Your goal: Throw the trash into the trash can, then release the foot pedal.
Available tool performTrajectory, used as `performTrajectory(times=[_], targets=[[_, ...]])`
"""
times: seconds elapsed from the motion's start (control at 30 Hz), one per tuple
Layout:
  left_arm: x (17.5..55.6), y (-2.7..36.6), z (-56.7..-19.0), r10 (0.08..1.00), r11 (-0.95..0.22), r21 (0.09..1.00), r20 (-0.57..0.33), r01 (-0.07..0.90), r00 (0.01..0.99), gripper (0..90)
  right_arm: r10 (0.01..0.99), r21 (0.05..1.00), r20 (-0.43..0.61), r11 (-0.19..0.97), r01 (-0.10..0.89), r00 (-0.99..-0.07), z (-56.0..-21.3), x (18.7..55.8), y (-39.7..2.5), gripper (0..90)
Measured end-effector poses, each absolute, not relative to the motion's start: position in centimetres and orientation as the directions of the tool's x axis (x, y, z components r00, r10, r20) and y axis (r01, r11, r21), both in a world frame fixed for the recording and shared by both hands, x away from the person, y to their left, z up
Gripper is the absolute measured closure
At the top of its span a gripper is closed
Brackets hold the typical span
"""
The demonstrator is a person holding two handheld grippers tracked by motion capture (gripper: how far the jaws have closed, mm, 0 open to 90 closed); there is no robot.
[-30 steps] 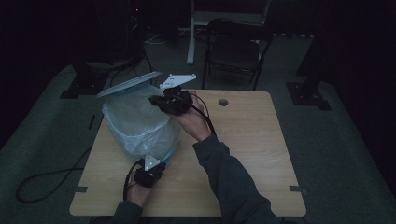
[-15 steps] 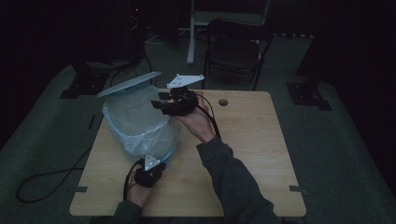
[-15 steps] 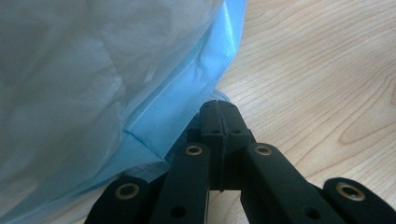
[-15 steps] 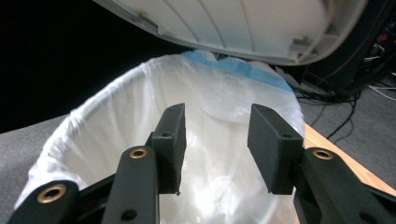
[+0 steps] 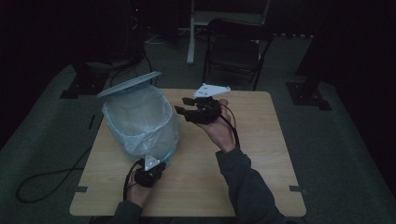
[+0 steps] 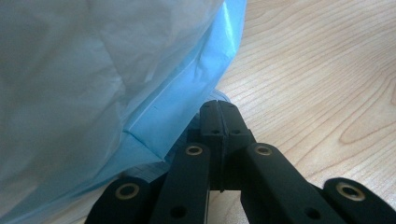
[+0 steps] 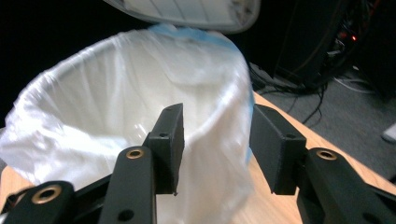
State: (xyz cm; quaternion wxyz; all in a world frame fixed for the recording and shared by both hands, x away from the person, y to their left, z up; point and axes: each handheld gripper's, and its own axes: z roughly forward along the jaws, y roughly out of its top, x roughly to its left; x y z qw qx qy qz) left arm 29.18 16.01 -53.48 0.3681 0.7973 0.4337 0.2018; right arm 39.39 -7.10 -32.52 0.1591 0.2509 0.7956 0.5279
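Note:
A bin lined with a pale blue-white plastic bag (image 5: 140,121) stands on the left half of the wooden table (image 5: 261,154), its round lid (image 5: 128,84) tipped up behind it. My right gripper (image 5: 184,105) hovers open just right of the bin's rim. In the right gripper view the bag's (image 7: 93,107) open mouth lies beyond the spread jaws of the right gripper (image 7: 217,135), under the lid (image 7: 187,11). My left gripper (image 5: 149,173) sits at the bin's near base. Its jaws (image 6: 218,112) are pressed together beside the bag's (image 6: 93,84) lower fold. Whether film is pinched is hidden.
A dark folding chair (image 5: 236,49) stands behind the table's far edge. A cable (image 5: 42,179) loops on the floor to the left. Bare wood (image 6: 317,70) stretches right of the bin. The room is dim.
My right gripper has drawn a little to the right, away from the bin's rim. The left gripper and the bin have stayed put.

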Motion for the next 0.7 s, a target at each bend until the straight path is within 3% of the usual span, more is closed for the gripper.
performTrajectory(times=[0.7], targets=[[29.2, 16.1, -53.4, 0.841, -0.360, 0.756, 0.009, 0.546, 0.542, 90.0, 0.656, 0.892, 0.076, 0.291, 0.346, -0.750, -37.6, 38.8, -13.0, 51.5]])
